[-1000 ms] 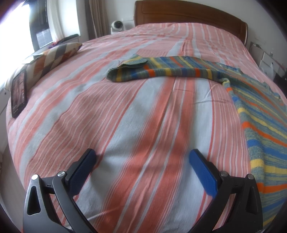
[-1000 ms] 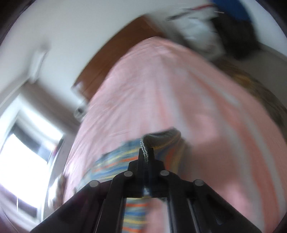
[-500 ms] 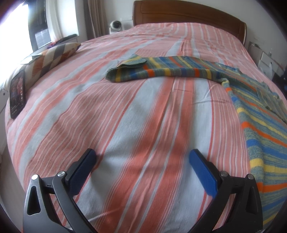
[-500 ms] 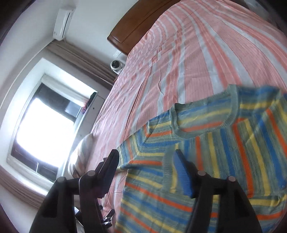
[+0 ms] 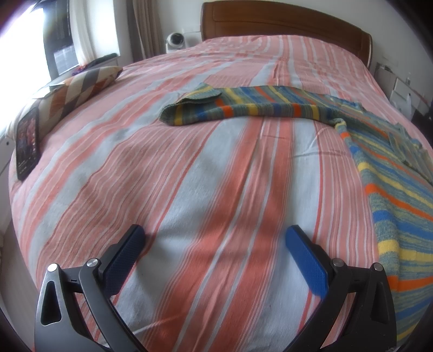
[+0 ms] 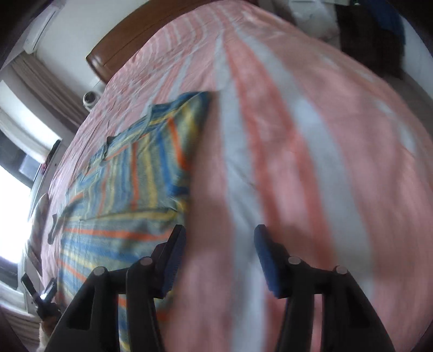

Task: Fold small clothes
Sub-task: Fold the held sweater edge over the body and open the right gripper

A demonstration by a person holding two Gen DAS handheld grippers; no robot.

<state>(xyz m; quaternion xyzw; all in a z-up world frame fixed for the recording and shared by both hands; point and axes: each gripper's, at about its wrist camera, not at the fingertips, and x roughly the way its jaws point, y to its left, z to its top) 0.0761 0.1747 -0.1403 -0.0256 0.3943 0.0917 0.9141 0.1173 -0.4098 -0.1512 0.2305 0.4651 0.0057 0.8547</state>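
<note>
A knitted sweater striped blue, yellow, orange and green lies on the bed. In the left wrist view its sleeve (image 5: 243, 107) stretches left across the sheet and its body (image 5: 392, 195) runs down the right edge. My left gripper (image 5: 215, 232) hangs open over bare sheet, well short of the sleeve. In the blurred right wrist view the sweater (image 6: 130, 189) lies flat to the left, its other sleeve folded over the body. My right gripper (image 6: 219, 232) is just right of the sweater's edge, its jaws closing with only sheet between them.
The bed has a pink and white striped sheet (image 5: 216, 176) and a wooden headboard (image 5: 284, 24). A checked pillow (image 5: 81, 86) and a dark tablet (image 5: 27, 143) lie at the left edge. A white camera (image 5: 175, 40) stands behind. Dark clutter (image 6: 370, 35) is beyond the bed.
My right gripper let go of the sweater's cuff, opened, and dropped to the sheet beside the sweater. The released sleeve now lies on the body. The left gripper stayed put.
</note>
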